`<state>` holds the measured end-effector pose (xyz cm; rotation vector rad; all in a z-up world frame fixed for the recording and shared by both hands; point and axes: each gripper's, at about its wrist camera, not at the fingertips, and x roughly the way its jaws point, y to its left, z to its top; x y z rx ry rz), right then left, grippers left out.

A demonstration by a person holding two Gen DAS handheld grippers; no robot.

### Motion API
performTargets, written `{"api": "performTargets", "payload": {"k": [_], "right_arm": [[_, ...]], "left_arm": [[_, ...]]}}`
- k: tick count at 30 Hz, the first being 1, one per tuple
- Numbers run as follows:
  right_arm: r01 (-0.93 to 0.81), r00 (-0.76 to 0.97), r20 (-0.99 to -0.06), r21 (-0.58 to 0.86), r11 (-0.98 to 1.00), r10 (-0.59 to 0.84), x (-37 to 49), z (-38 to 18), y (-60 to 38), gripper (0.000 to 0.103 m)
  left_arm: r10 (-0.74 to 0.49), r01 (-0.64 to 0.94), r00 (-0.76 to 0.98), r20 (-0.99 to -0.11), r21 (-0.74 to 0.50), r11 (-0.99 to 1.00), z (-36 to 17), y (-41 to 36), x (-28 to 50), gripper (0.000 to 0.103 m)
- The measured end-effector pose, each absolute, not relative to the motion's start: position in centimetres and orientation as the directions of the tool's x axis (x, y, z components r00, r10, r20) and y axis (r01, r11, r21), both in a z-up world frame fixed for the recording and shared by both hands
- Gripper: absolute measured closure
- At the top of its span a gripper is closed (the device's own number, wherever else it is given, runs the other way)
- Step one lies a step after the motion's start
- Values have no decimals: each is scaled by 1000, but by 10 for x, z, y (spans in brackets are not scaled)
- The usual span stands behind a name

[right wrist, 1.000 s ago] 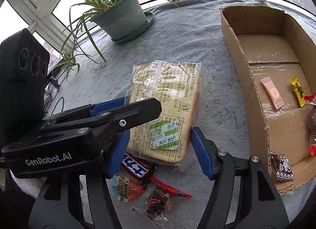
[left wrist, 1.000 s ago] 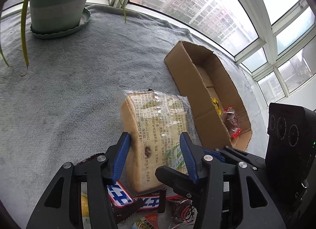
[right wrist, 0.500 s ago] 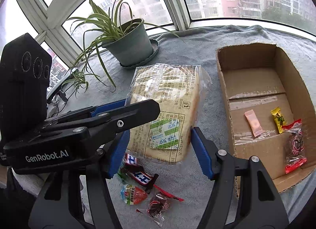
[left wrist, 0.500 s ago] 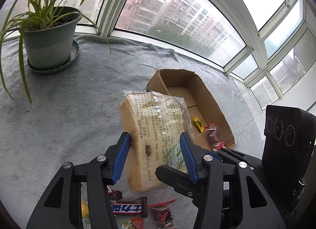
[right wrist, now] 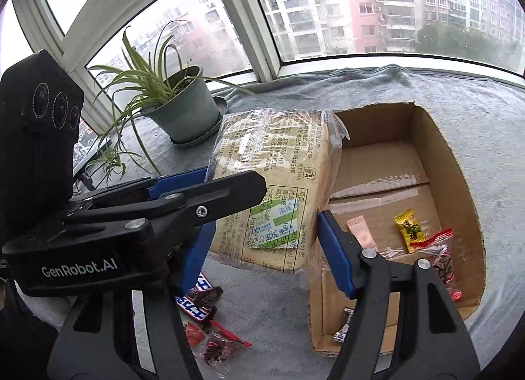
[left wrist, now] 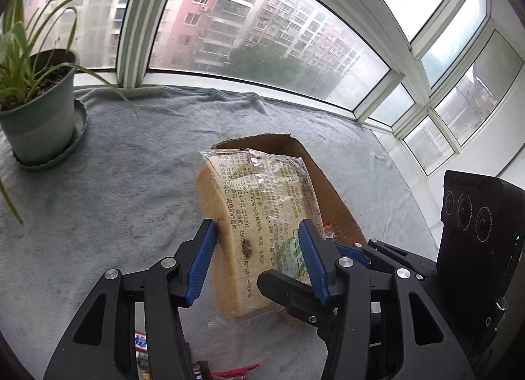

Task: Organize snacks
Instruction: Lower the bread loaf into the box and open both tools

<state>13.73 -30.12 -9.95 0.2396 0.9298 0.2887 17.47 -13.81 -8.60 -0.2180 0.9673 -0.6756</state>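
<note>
Raised the bread pack [left wrist: 259, 216] higher above the grey cloth [left wrist: 131, 199] than a second before, and brought it closer to the cardboard box [right wrist: 459, 183]. Kept the same two-handed hold throughout, with no change in either opening.

Gripped it from two sides: left gripper [left wrist: 256, 227] pinching the loaf across its thickness, blue pads pressed on crust and wrapper; right gripper [right wrist: 265, 226] clamped across the wider face, over the green label. Held the pack in the air, tilted, its far edge by the box's left wall and seemingly not yet over the inside.

Already sorted into the box, as far as could be seen: a pink sachet [right wrist: 361, 232], a yellow sweet [right wrist: 408, 229], a red-trimmed clear packet [right wrist: 439, 249] and a dark wrapped sweet [right wrist: 344, 324] near the front corner. Plenty of bare cardboard floor left toward the back.

Still out on the cloth, below the grippers: a chocolate bar [right wrist: 197, 301], a small red packet [right wrist: 195, 337] and a clear packet with dark contents [right wrist: 216, 350].

Judged roughly halfway: small items partly boxed, bread mid-carry, three pieces yet to collect. Next, probably, carrying the loaf over the wall and setting it down in the empty rear part, clear of the sweets. Left the potted plant [right wrist: 183, 114] untouched, well apart.
</note>
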Motion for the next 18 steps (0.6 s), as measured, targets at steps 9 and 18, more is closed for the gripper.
{"api": "performTargets", "payload": {"k": [9,18], "right_arm": [[-98,573,-769,279,955,284,157,-105,-335,35],[-61,568,-789,244,968,235,171,-115,-360,35]], "left_arm": [[-624,468,339,-704,-450,761,-91,-178,196,53],[-629,496,297,-719,-447,745,-100,-205,207,53]]}}
